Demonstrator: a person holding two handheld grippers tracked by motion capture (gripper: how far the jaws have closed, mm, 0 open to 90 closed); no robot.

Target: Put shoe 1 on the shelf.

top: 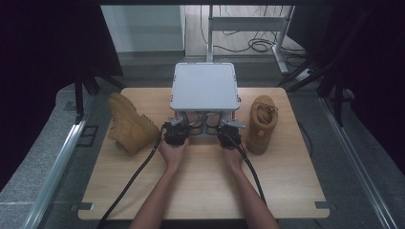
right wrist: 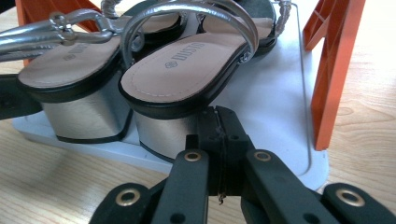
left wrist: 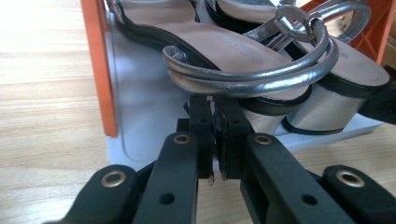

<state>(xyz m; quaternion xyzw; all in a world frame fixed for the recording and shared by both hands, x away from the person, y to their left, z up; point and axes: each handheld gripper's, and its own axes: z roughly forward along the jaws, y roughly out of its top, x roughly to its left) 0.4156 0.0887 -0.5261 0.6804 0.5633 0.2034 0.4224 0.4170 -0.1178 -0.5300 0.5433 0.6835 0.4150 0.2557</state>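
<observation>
A pair of silver-strapped block-heel sandals stands on the grey lower shelf of a small rack with orange legs. In the high view the rack's pale top plate covers them. My left gripper is shut with nothing between its jaws, its tips just under a sandal's silver strap. Close in front of the nearer sandal's silver heel, my right gripper is shut too, with nothing in it.
A tan boot lies on its side left of the rack. Another tan boot stands upright on the right, close to my right hand. The wooden table stretches bare toward its front edge. Black cables trail back from both grippers.
</observation>
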